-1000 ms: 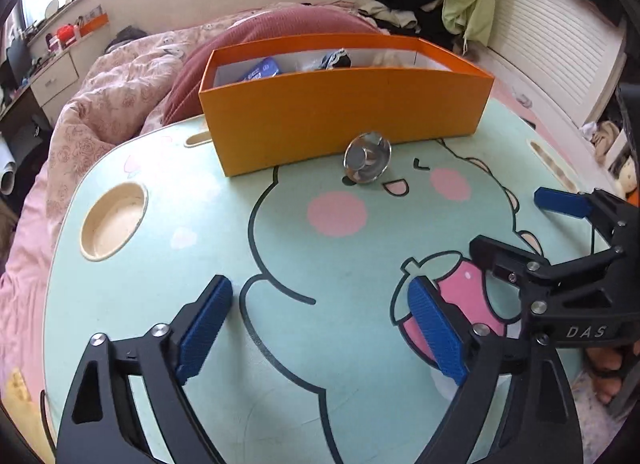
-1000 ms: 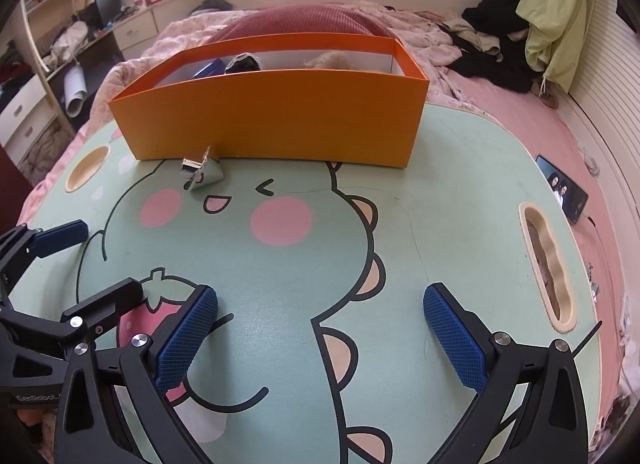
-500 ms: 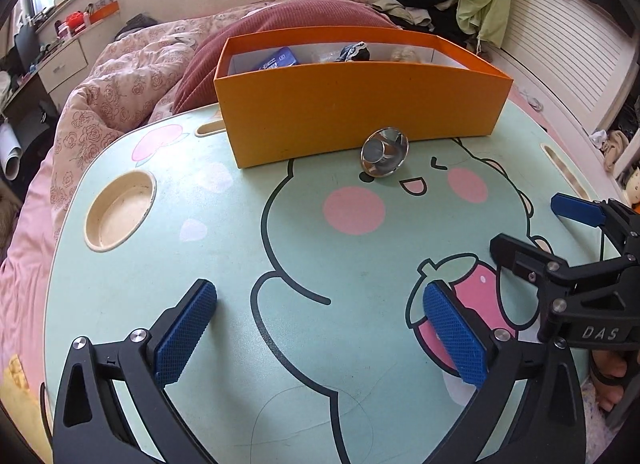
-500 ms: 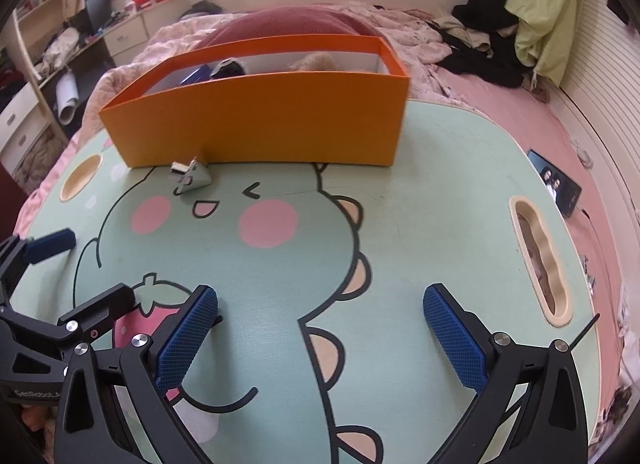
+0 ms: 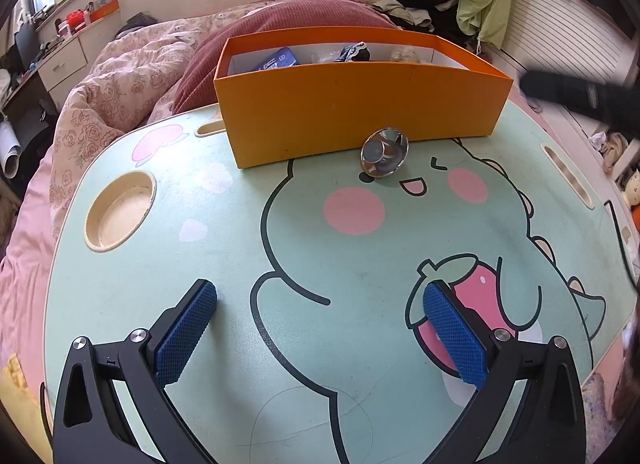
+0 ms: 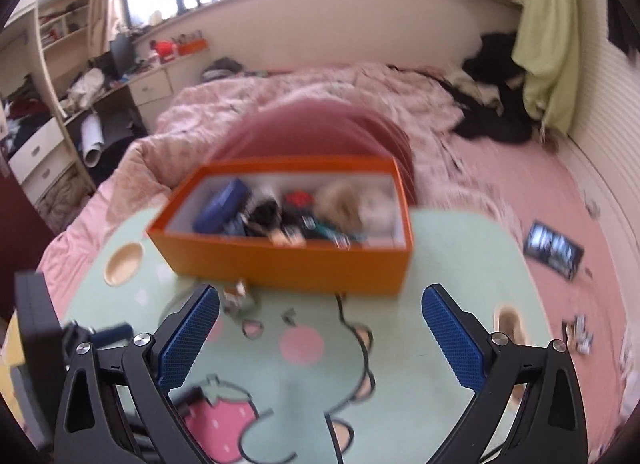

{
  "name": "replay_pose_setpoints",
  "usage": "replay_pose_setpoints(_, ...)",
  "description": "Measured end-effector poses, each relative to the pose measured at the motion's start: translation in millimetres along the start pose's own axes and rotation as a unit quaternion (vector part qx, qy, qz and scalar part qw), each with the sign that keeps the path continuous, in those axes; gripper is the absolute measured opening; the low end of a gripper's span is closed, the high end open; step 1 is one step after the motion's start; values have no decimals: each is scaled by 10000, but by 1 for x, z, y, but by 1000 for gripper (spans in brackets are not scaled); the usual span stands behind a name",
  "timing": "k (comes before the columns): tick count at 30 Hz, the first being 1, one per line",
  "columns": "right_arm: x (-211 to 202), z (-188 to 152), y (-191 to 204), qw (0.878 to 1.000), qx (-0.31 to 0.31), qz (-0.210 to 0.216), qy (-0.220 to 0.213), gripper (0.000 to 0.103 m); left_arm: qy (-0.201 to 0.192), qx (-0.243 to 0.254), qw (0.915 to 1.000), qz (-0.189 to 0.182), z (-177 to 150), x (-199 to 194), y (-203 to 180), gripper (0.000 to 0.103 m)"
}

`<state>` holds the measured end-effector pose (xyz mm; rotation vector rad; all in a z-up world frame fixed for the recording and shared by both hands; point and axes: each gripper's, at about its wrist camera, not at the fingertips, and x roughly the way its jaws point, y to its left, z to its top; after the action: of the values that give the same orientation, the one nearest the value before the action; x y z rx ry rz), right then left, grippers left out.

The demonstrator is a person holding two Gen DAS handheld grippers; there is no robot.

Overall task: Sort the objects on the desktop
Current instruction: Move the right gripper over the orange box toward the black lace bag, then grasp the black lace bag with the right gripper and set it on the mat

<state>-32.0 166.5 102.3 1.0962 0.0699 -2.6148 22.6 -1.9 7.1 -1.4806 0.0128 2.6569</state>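
A small shiny metal object (image 5: 384, 151) lies on the green cartoon table (image 5: 224, 248), right against the front wall of the orange box (image 5: 360, 111). The box holds several items, among them a blue pack (image 5: 278, 59). My left gripper (image 5: 320, 324) stands open low over the table's near part, nothing between its blue pads. In the blurred right wrist view my right gripper (image 6: 320, 336) is open and empty, high above the table, looking down into the orange box (image 6: 288, 260); the metal object (image 6: 238, 298) shows near its left pad.
A round cup recess (image 5: 120, 209) sits at the table's left, a slot (image 5: 568, 175) at its right. Pink bedding (image 5: 120, 79) surrounds the table. A phone (image 6: 554, 250) lies on the bed to the right. The left gripper's body (image 6: 36, 316) shows at lower left.
The right gripper has risen and tilted up, so it now sees into the box, and it has left the left wrist view. The left jaws have spread slightly wider.
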Motion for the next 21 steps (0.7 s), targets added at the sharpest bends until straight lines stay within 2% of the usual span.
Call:
replay_pose_setpoints(3, 15, 29, 8, 9997, -97, 184, 118, 90, 0, 0, 10000, 2, 0, 0, 0, 103)
replay_pose_setpoints(5, 30, 44, 16, 9992, -182, 216, 283, 79, -1, 0, 10000, 2, 0, 0, 0, 103)
replay_pose_setpoints(8, 53, 59, 17, 9964, -45, 559, 635, 73, -2, -2, 10000, 2, 0, 0, -1, 103)
replay_pose_setpoints(11, 76, 67, 8, 9905, 384, 824, 1028, 71, -3, -4, 10000, 3, 0, 0, -1, 103)
replay_pose_setpoints(15, 93, 70, -6, 9831, 905, 937, 1287, 70, -4, -6, 10000, 6, 0, 0, -1, 103)
replay_pose_setpoints(21, 121, 67, 0, 9711, 1143, 1197, 1717, 65, -7, -8, 10000, 9, 0, 0, -1, 103)
